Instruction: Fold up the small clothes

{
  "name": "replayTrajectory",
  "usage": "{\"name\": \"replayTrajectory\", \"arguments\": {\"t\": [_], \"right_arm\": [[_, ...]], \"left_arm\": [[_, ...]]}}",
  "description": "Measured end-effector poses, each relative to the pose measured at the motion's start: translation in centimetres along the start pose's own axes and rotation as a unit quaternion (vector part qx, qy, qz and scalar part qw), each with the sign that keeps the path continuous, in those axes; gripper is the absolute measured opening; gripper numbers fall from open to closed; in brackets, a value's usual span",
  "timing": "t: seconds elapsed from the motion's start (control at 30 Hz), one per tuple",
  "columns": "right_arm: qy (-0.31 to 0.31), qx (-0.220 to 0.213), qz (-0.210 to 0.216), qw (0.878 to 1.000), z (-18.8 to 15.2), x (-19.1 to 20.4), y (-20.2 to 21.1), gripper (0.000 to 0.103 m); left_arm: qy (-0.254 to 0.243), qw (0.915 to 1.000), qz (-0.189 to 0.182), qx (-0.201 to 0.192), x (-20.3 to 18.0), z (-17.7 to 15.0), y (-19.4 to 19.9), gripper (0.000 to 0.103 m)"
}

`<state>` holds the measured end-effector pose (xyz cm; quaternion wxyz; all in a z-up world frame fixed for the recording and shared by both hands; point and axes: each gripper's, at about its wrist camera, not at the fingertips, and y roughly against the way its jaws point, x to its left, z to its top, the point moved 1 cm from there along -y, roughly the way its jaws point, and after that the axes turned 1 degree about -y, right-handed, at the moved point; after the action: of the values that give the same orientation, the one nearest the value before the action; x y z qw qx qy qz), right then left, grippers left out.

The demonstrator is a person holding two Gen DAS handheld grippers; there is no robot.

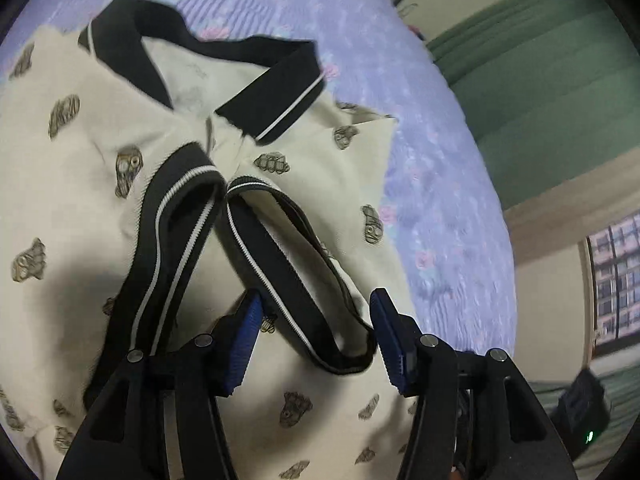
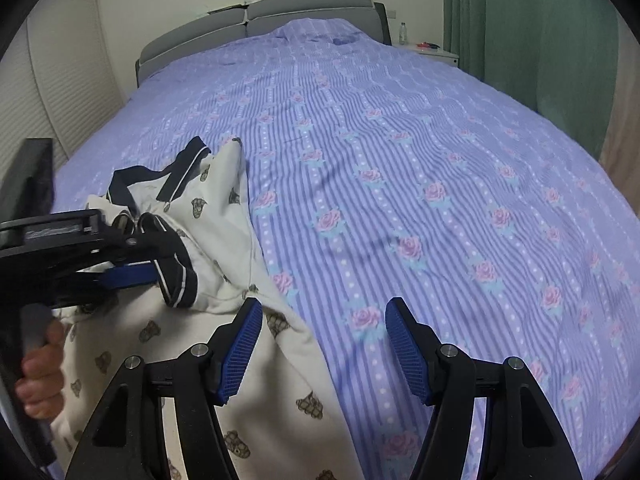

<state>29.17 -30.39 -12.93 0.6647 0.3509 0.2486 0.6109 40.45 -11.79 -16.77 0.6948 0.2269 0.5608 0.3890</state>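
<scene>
Soft, even indoor light fills the room, dim rather than bright, with a cool violet cast over the bedspread [image 2: 400,168]. Both views are round fisheye pictures: straight lines bow outward and the corners go black. The left wrist view is smeared by motion blur, worst across the bedspread and the polo shirt [image 1: 80,208] collar. A soft grey shadow lies on the shirt at lower left (no hard edge to it). Daylight shows through a window [image 1: 616,280] at the right edge. The right wrist view is sharper, without glare.
</scene>
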Motion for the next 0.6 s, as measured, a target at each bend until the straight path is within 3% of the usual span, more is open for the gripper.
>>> {"name": "replayTrajectory", "arguments": {"t": [0.13, 0.17, 0.23, 0.37, 0.6], "right_arm": [[-0.009, 0.004, 0.016, 1.0, -0.5, -0.3, -0.3, 0.065], [-0.011, 0.002, 0.022, 1.0, -0.6, -0.4, -0.4, 0.065], [-0.014, 0.004, 0.023, 1.0, -0.7, -0.5, -0.5, 0.065], [-0.011, 0.003, 0.032, 0.999, -1.0, -0.4, -0.6, 0.065], [0.023, 0.016, 0.041, 0.999, -1.8, 1.0, -1.7, 0.065]], "left_arm": [[-0.009, 0.9998, 0.001, -0.017, -0.9, 0.2, -0.5, 0.052], [-0.005, 0.9998, 0.008, -0.018, -0.9, 0.2, -0.7, 0.035], [-0.003, 0.9998, 0.013, -0.013, -0.9, -0.3, -1.0, 0.02], [0.005, 0.9998, -0.013, -0.014, 0.1, -0.8, -0.1, 0.009], [-0.057, 0.998, -0.008, -0.026, -2.2, 0.0, 0.9, 0.007]]}}
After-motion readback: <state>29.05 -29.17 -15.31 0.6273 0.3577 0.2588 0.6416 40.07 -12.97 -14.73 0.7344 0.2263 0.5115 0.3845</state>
